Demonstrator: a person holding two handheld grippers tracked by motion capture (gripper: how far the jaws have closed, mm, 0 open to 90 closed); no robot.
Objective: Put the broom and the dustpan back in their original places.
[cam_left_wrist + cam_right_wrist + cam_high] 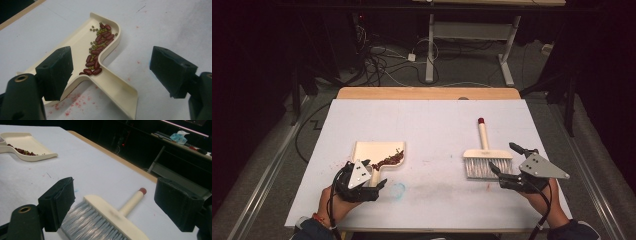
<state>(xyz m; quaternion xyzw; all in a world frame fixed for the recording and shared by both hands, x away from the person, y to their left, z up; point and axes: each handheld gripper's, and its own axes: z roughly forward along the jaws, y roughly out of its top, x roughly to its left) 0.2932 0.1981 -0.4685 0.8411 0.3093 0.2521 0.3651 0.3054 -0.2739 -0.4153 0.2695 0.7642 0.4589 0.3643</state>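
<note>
High view shows the white table (427,120). At about 8 o'clock lies a cream plastic dustpan (378,152) with red and green beans (389,160) in it. The left tongs (371,179) are wide open over its handle and hold nothing. At about 4 o'clock lies a cream brush with grey bristles (486,157). The right tongs (504,159) are wide open just beside the bristles and hold nothing.

A dim room, tangled cables (379,60) on grey floor (462,75), a white-legged desk (472,30) beyond the table (427,93).
</note>
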